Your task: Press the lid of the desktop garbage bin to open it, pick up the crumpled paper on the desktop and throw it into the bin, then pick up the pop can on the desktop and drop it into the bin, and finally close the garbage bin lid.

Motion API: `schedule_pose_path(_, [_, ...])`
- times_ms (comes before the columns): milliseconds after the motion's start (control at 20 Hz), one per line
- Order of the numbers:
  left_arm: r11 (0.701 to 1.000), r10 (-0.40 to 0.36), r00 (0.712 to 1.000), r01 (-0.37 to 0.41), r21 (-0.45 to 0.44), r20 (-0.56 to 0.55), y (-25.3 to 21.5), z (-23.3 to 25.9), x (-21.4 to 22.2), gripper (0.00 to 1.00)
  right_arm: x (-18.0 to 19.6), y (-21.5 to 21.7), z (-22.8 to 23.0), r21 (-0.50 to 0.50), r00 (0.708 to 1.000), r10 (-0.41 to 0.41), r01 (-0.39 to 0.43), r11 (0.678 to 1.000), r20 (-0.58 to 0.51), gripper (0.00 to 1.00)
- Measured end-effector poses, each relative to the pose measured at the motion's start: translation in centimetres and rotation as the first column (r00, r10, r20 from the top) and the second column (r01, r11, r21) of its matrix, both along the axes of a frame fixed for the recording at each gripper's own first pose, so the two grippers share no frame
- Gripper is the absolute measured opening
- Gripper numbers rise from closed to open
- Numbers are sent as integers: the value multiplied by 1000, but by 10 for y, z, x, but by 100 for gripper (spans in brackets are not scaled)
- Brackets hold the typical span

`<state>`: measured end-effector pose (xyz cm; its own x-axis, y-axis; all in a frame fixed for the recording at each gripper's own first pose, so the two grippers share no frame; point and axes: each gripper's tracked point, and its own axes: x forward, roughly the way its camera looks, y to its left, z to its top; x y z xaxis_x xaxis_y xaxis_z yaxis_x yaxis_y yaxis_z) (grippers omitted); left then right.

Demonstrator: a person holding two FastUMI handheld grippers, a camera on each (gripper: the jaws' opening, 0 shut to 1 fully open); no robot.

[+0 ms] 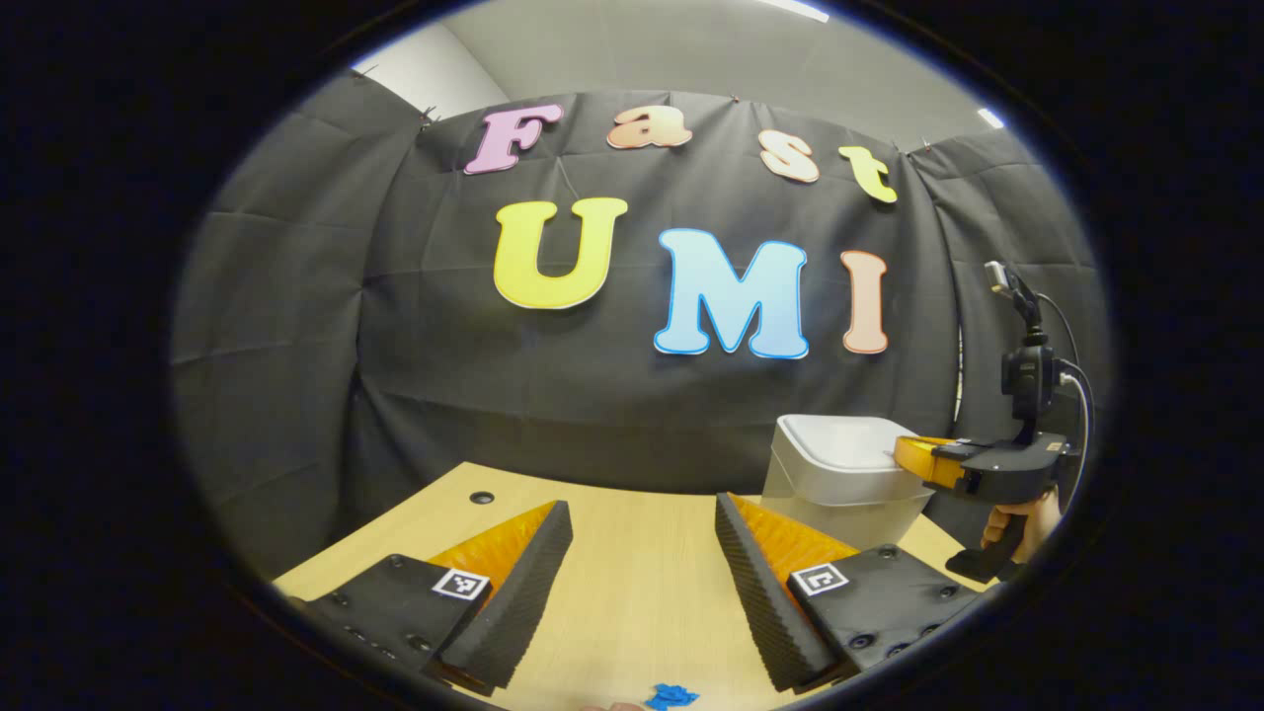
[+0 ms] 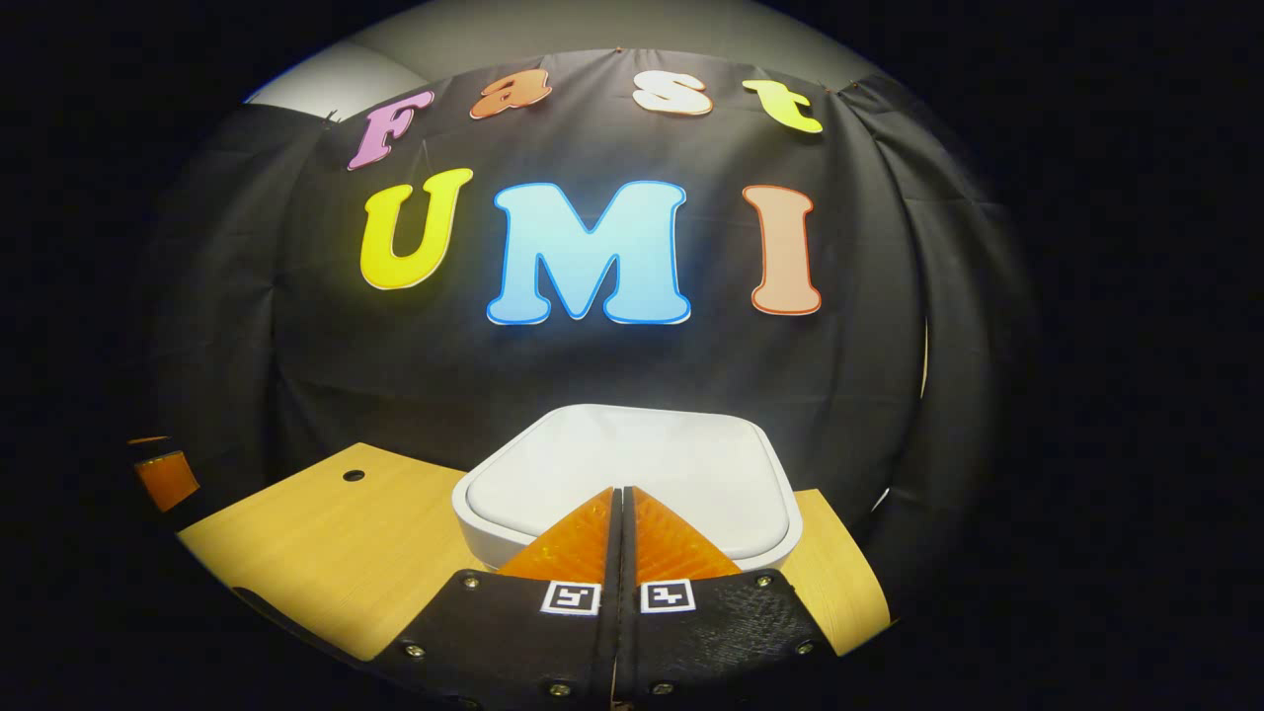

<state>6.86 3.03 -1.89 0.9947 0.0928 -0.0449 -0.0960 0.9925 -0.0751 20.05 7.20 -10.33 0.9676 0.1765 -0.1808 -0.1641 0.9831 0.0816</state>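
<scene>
Garbage bin (image 2: 632,474), lid down, is sitting at the far right of the wooden desk (image 1: 632,573) as the opening press is being lined up. Right gripper (image 2: 622,491), fingers pinched together into one blunt tip, is hovering over the near edge of the lid (image 2: 632,464), probably so the closed tip can push like a single finger. Left gripper (image 1: 642,523) is waiting wide apart and empty above the desk, likely kept ready for the blue crumpled paper (image 1: 671,696) lying just beneath it.

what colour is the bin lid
White. The bin lid shows best in the right gripper view, lying closed.
</scene>
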Motion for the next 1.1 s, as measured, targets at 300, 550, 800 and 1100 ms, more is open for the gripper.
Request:
schedule_pose_path(300, [1000, 0, 1000, 0, -9, -2, -5, -2, -1, 100, 3, -3, 14, 3, 999, -24, 24, 1000, 29, 1])
schedule_pose_path(550, [1000, 9, 1000, -9, 5, 18, -5, 6, -2, 95, 7, -10, 52, 20, 992, -57, 55, 998, 113, 0])
schedule_pose_path(800, [1000, 17, 1000, -17, -2, 25, -5, 7, -6, 100, 3, -16, 80, 15, 983, -72, 70, 997, 171, 1])
schedule_pose_path(1100, [1000, 9, 1000, -8, -12, 29, -7, 8, -12, 95, -16, -17, 86, 15, 983, -64, 63, 998, 174, 0])
